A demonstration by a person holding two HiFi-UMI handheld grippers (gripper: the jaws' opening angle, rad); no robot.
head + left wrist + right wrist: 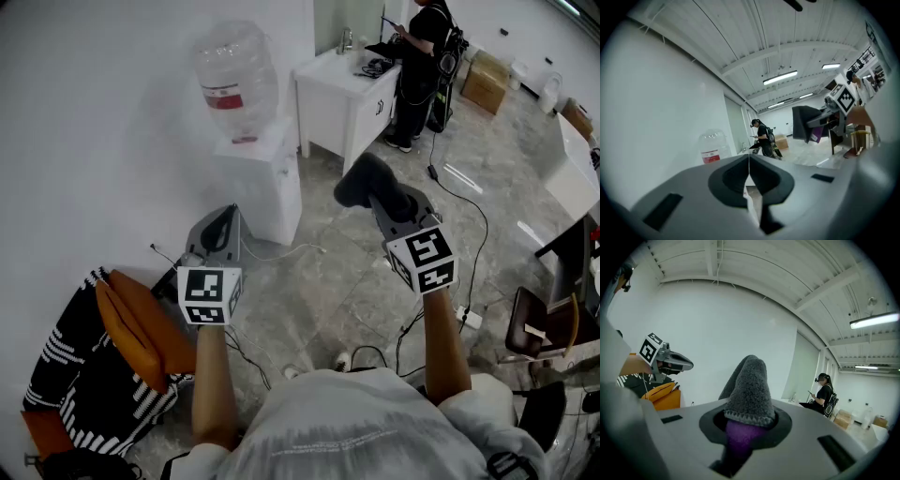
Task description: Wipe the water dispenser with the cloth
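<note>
1. Right gripper view: our right tool (750, 422) clamps the cloth (750, 380); a weak bite could drop it.
2. Our left tool (749, 178) is closed, empty.
3. The dispenser (267, 187) stands ahead, apart, by the wall (103, 122); hard wiping could rock its bottle (234, 80).

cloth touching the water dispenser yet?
Apart. Head view: the cloth, clamped in the right gripper, hangs in the air with bare floor showing between it and the water dispenser.
</note>
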